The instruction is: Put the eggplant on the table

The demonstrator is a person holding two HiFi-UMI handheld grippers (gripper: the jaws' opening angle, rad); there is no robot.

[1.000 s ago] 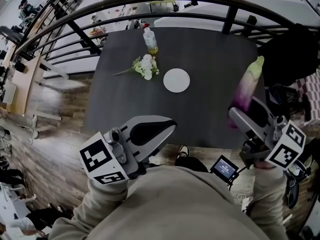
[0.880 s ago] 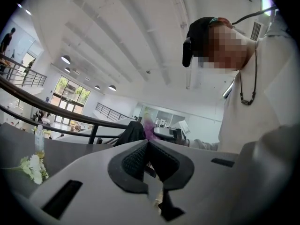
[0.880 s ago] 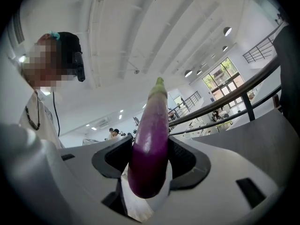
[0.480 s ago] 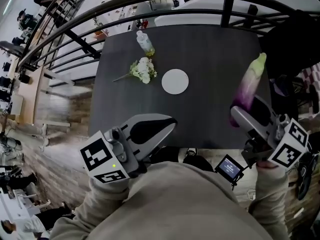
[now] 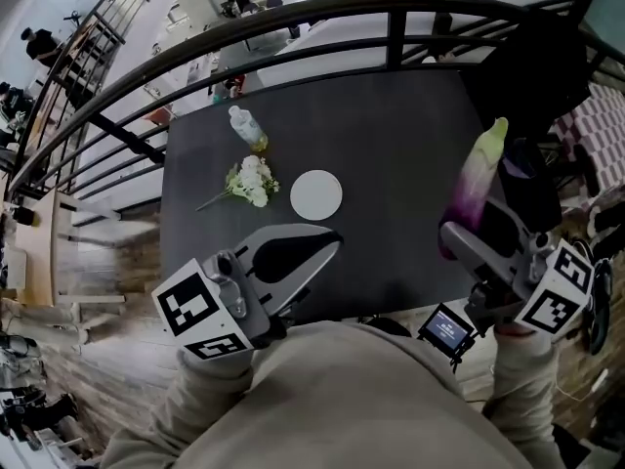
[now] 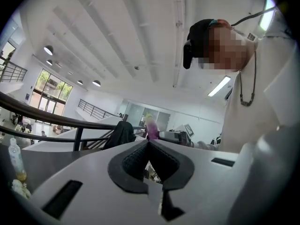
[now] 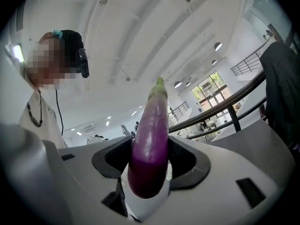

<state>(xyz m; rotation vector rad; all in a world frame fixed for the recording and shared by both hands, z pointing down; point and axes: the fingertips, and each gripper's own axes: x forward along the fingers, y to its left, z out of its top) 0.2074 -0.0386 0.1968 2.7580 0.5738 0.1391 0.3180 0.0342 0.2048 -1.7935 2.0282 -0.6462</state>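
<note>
A long purple eggplant (image 5: 473,186) with a pale green top stands upright in my right gripper (image 5: 453,240), above the near right edge of the dark table (image 5: 391,125). The right gripper view shows both pads pressed against the eggplant (image 7: 150,135), so my right gripper (image 7: 150,145) is shut on it. My left gripper (image 5: 330,242) hovers over the table's near edge at the left; in its own view the jaws of the left gripper (image 6: 149,142) meet with nothing between them. The eggplant (image 6: 151,127) also shows far off in that view.
On the table lie a white plate (image 5: 316,194), a bunch of white flowers (image 5: 249,181) and a plastic bottle (image 5: 247,128). A black railing (image 5: 293,16) curves behind the table. A dark jacket (image 5: 527,76) hangs at the right. Wooden floor lies to the left.
The head view has swung: table, plate, flowers and bottle have slid left and down in the picture. Both grippers keep their places in view, the eggplant still held upright.
</note>
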